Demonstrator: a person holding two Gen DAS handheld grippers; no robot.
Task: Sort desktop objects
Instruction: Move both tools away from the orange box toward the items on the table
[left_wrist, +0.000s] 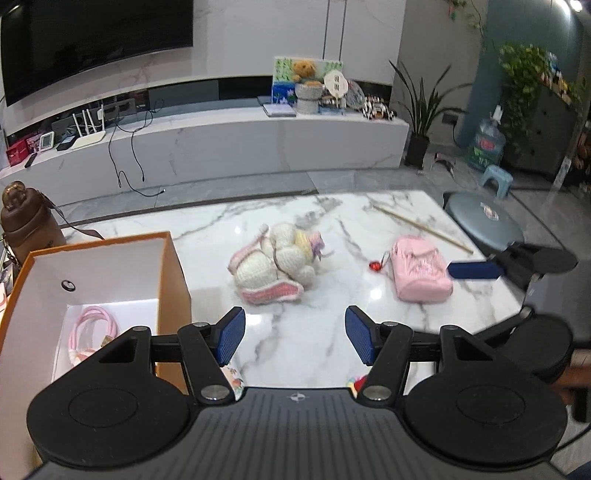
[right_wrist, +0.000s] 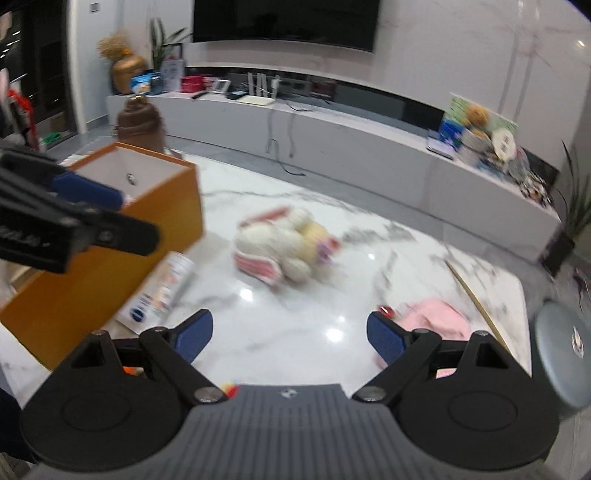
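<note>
Right gripper (right_wrist: 290, 338) hides pink pouch (right_wrist: 437, 317) partly, img blurred.

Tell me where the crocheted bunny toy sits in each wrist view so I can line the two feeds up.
Left wrist: the crocheted bunny toy lies on the marble table at picture centre, above the open jaws, left of the pink pouch.
Right wrist: the bunny toy, blurred, lies at centre, above the open jaws, up and left of the pouch.
Shared landmark: the orange box, left of the bunny in both.
</note>
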